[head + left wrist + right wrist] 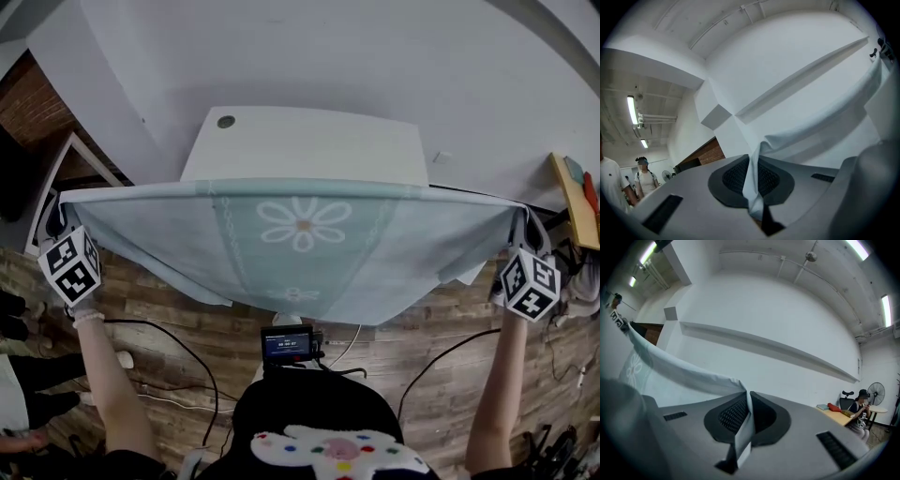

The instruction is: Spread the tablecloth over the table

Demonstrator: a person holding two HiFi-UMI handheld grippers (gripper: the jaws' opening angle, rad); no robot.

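Two corners of a pale blue-green fabric tablecloth with a white daisy print (pixel 302 246) are pinched, one in each gripper. The left gripper (pixel 753 182) has its jaws pressed together on a bunched fold of the cloth, which runs up between the dark ribbed pads (pixel 733 177) and away to the right. The right gripper (pixel 745 417) is likewise clamped on a thin edge of the cloth, which stretches off to the left.

Seen from the head view, the tablecloth hangs in the air between the two raised arms. Its upper edge is pulled taut across the near side of the white rectangular counter (pixel 309 141), and its lower edge sags in a curve over the wooden plank floor (pixel 187 309). Most of the counter's top is uncovered. Whether the cloth touches the counter cannot be told.
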